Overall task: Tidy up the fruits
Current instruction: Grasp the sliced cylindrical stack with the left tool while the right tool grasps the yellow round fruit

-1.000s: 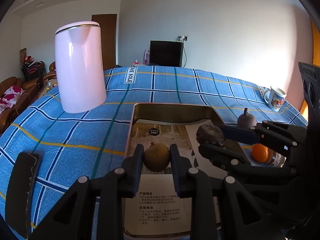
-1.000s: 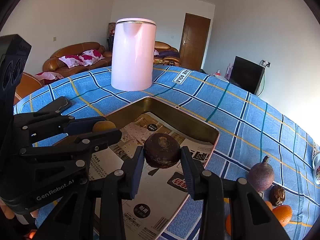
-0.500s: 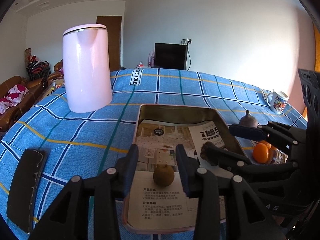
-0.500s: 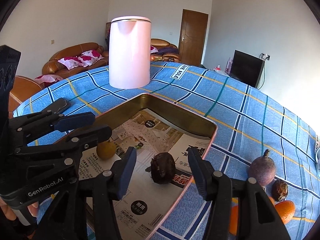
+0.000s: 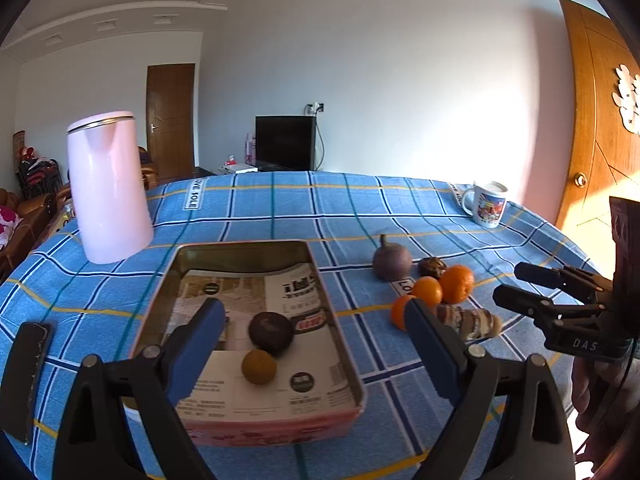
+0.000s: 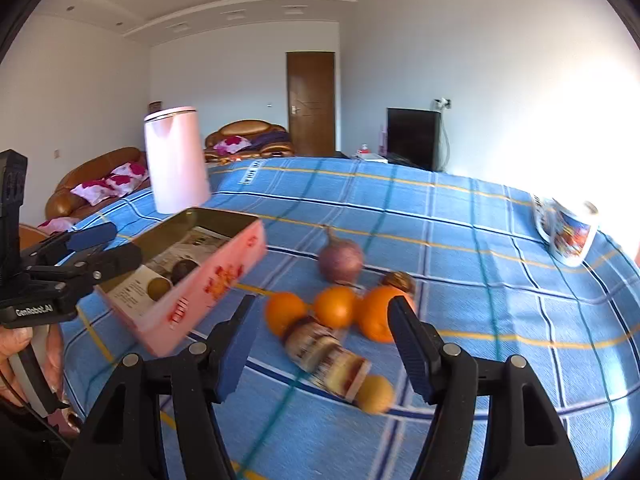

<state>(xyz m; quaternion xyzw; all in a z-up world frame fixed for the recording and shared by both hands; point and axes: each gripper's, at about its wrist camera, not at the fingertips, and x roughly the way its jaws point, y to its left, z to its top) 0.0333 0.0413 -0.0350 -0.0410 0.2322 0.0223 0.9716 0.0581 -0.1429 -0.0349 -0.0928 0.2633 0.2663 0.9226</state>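
Blue plaid-clothed counter carries a paper-lined pink metal tin near its front edge; dark brown round fruit touches small yellow-brown round fruit inside. Three orange tangerines and purple mangosteen lie beside it. Left gripper and right gripper: fingers spread wide, empty.

The tabletop has a blue checked cloth. On it sit a pink jug, a tin, a mug, oranges and a phone.
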